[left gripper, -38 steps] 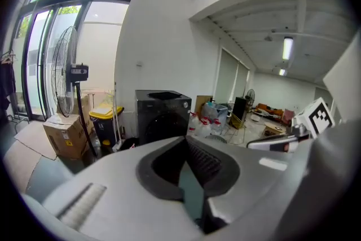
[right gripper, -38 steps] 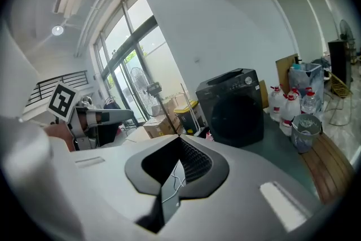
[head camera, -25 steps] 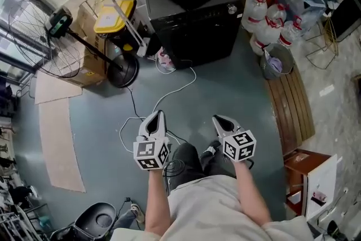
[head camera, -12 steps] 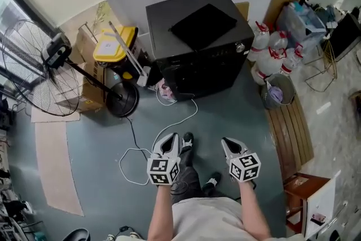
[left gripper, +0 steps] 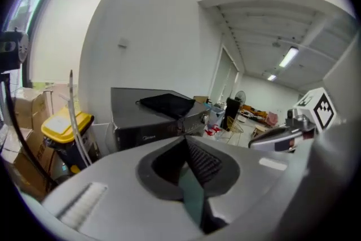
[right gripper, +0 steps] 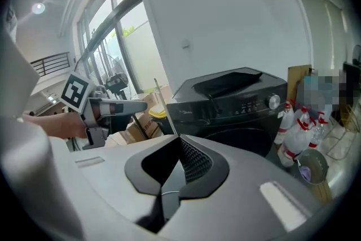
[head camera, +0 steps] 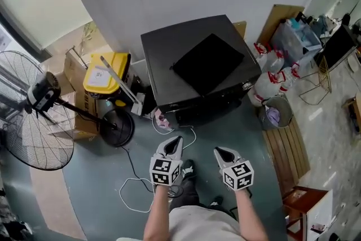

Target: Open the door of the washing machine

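Grey floor, black washing machine

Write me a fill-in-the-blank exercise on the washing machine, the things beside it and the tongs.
1. The washing machine is ____ in colour.
2. The left tongs and the right tongs are both ____, with nothing between them.
3. The bin to the left of the machine has a ____ lid.
4. The white bottles to its right have ____ caps.
Missing words: black; shut; yellow; red.
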A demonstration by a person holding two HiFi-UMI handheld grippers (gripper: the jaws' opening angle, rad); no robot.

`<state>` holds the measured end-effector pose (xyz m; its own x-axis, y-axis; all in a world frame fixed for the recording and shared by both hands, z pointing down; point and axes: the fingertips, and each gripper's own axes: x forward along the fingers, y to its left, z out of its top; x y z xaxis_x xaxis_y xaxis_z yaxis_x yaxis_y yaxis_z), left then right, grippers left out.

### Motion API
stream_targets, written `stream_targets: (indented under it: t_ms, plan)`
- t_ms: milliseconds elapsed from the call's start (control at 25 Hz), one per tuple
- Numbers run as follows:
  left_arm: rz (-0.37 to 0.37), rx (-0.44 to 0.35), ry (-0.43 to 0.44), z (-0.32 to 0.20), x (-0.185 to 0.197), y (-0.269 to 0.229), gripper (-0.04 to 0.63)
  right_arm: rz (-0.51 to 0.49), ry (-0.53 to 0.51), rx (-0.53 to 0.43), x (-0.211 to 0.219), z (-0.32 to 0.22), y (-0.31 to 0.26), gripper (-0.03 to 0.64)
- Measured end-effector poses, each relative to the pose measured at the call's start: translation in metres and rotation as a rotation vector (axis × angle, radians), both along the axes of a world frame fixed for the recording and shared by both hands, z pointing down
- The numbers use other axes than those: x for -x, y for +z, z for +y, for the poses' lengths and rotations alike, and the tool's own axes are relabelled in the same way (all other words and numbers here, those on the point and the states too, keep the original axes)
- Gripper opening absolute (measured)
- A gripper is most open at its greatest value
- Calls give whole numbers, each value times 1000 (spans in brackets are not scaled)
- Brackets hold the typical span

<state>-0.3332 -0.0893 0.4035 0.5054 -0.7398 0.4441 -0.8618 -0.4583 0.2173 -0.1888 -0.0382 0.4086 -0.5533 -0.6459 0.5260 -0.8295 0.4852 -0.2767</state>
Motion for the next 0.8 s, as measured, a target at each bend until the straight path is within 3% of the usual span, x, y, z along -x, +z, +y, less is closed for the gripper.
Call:
stream_targets:
  t_ms: [200, 360, 560, 800]
  plan:
    - [-69, -3, 113, -56, 7, 42, 55, 115, -175, -23, 47, -48, 19, 0]
    - [-122, 73, 177, -76, 13, 100, 55, 218, -201, -38, 60, -91, 51, 0]
    - [-198, 139, 256, -85, 11, 177, 57, 357, -238, -73, 54, -140, 110, 0]
    - [-187, 184, 255, -100, -5, 239, 57, 558, -335, -159, 20, -172, 152, 0]
